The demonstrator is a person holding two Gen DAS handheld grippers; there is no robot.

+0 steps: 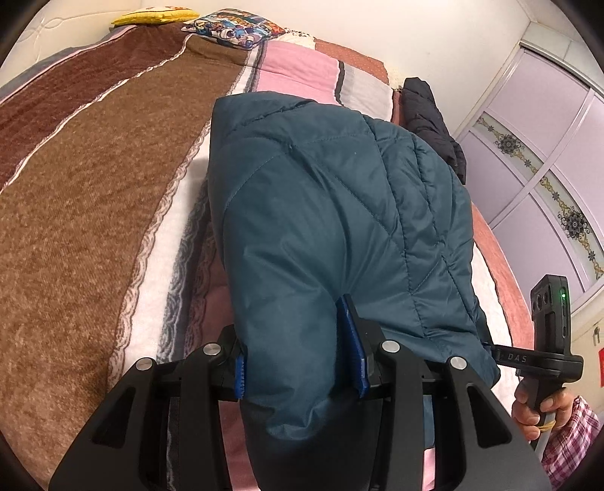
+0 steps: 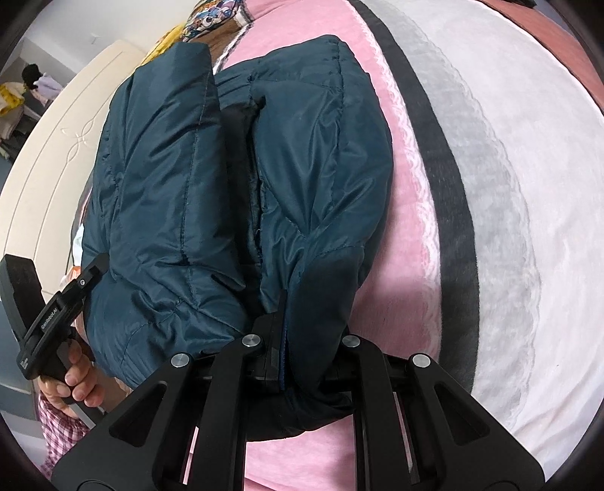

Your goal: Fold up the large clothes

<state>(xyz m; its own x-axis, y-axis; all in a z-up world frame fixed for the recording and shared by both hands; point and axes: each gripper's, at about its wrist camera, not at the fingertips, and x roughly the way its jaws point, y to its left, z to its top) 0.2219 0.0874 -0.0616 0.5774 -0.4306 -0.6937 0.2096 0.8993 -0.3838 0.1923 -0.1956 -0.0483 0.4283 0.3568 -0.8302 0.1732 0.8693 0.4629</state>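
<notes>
A teal quilted jacket (image 1: 339, 207) lies bunched and folded on the bed. My left gripper (image 1: 298, 355) is shut on a thick fold of it, with the blue pads (image 1: 355, 340) pressed into the cloth on both sides. In the right wrist view the same jacket (image 2: 170, 189) shows its two front halves with the dark lining between them. There my right gripper (image 2: 302, 340) is shut on the near edge, and the cloth drapes over one finger. Each hand-held tool shows in the other's view: the right one (image 1: 547, 340) and the left one (image 2: 56, 309), each with a hand on its handle.
The bed carries a striped blanket (image 1: 94, 189) in brown, pink and white. Two pillows (image 1: 234, 26) lie at its far end and a black garment (image 1: 430, 121) at its right edge. Lilac wardrobe doors (image 1: 547, 151) stand to the right. A cream headboard (image 2: 49, 170) is on the left.
</notes>
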